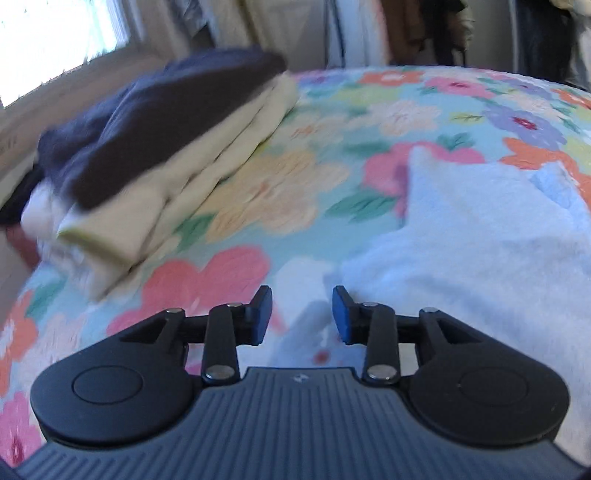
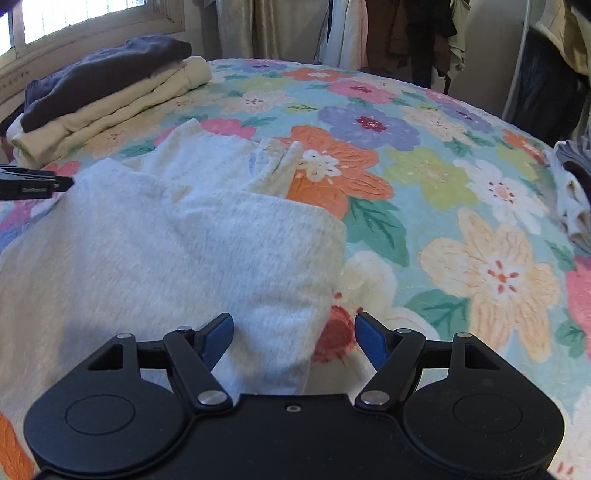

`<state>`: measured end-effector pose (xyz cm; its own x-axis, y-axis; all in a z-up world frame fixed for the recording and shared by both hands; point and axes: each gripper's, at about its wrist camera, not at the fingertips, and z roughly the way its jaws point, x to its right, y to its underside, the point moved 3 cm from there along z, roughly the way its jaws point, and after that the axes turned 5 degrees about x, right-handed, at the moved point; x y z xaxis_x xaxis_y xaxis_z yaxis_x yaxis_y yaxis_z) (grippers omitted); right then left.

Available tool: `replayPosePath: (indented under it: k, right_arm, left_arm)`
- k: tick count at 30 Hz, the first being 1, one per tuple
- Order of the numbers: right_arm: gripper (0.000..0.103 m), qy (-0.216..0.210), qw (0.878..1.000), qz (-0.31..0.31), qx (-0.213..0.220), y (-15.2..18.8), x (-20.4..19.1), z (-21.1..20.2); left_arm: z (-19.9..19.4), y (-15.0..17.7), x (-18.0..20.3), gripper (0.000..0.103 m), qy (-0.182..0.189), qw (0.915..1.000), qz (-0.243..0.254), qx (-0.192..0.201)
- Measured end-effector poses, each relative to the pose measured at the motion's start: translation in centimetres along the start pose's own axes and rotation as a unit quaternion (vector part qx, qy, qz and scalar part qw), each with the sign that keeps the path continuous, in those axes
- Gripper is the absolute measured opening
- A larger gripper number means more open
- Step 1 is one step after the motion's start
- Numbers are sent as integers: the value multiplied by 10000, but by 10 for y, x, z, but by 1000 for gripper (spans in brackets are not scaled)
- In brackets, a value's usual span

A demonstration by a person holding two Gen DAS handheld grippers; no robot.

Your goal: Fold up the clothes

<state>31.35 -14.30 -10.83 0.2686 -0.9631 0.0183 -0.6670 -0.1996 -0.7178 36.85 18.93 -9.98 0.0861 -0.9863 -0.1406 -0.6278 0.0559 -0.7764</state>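
A light grey sweatshirt point(image 2: 177, 243) lies partly folded on the flowered bedspread point(image 2: 424, 177), one sleeve folded across it. My right gripper point(image 2: 294, 332) is open just above its near right edge, the cloth lying between and below the blue pads. In the left wrist view the same garment point(image 1: 480, 240) fills the right side. My left gripper point(image 1: 302, 314) is open at its left edge, nothing clamped. The left gripper's tip point(image 2: 33, 182) shows at the left edge of the right wrist view.
A stack of folded clothes point(image 2: 107, 96), dark on top and cream below, sits at the bed's far left, also in the left view point(image 1: 147, 155). More crumpled clothes point(image 2: 572, 192) lie at the right edge. Hanging garments point(image 2: 406, 33) and a window point(image 2: 74, 18) stand behind.
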Motion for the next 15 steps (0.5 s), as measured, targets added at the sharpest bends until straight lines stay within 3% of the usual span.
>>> replayPosePath:
  k: [4, 7, 12, 15]
  right_arm:
    - [77, 18, 9999, -8, 120, 2, -10, -19]
    - [77, -20, 9998, -203, 87, 7, -28, -29]
    - [77, -237, 9988, -424, -57, 31, -57, -36]
    - [78, -317, 9987, -379, -153, 45, -65, -36]
  left_arm:
    - [-22, 19, -28, 57, 272, 9955, -872, -269]
    - [-40, 35, -45, 59, 486, 9868, -1483, -432]
    - [-69, 63, -73, 59, 837, 9625, -2484, -698]
    - [-82, 78, -76, 71, 1166, 9423, -2998, -933]
